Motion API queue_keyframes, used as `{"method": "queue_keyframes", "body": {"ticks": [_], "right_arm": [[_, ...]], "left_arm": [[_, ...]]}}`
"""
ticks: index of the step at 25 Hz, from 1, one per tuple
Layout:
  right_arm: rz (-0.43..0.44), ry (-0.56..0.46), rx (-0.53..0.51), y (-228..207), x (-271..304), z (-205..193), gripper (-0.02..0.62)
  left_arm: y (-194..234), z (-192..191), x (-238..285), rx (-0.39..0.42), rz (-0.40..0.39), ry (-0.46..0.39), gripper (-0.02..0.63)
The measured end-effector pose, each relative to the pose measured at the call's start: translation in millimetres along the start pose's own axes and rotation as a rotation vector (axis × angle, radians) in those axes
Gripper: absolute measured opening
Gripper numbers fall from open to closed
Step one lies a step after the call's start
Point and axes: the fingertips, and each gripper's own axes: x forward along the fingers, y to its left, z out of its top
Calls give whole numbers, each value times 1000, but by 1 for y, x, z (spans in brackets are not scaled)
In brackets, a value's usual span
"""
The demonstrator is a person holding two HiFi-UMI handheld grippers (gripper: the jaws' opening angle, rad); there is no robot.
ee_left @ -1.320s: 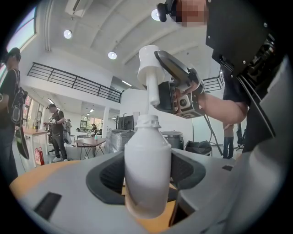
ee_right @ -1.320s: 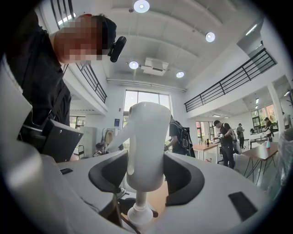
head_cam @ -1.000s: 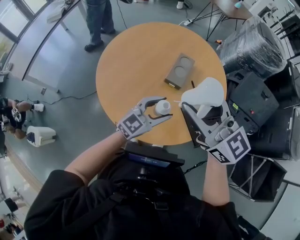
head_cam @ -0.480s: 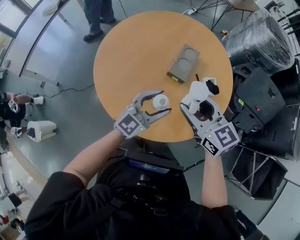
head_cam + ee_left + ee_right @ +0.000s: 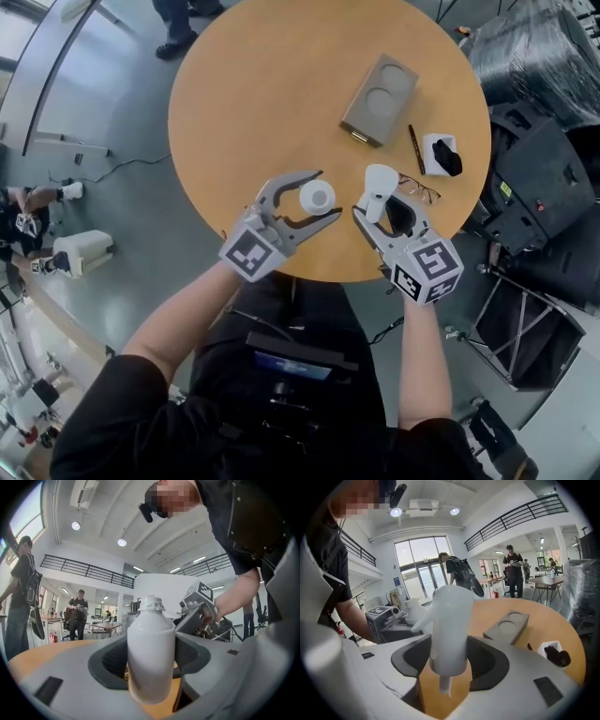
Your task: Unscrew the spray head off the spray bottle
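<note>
The white spray bottle (image 5: 317, 196) stands upright at the near edge of the round wooden table (image 5: 281, 84), its threaded neck bare. My left gripper (image 5: 322, 197) is shut on the bottle's body (image 5: 151, 658), one jaw on each side. The white spray head (image 5: 377, 186) is off the bottle and sits a short way to its right. My right gripper (image 5: 381, 208) is shut on this head. In the right gripper view the head (image 5: 450, 620) is upright, its nozzle points left and its dip-tube stub hangs below the collar.
A grey block with two round recesses (image 5: 379, 87) lies on the far right of the table. A dark pen (image 5: 413, 150), a white-and-black object (image 5: 441, 155) and glasses (image 5: 419, 192) lie beside the right gripper. Black equipment (image 5: 534, 178) stands past the table's right edge. People stand in the background.
My right gripper has come down from near the camera with the spray head and now sits low beside the bottle. The left gripper keeps hold of the bottle in the same spot.
</note>
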Motion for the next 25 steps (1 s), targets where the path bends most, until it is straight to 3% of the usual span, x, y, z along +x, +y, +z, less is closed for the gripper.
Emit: {"method": "queue_keyframes", "body": {"ticks": [12, 19, 25], "right_arm": [[-41, 168, 84, -71, 90, -148, 258], [-64, 241, 85, -92, 116, -193, 258], [-72, 265, 76, -99, 128, -206, 258]], "left_arm": [[8, -144, 34, -96, -37, 41, 307], [15, -194, 50, -127, -29, 60, 307], [26, -221, 56, -130, -15, 103, 307]]}}
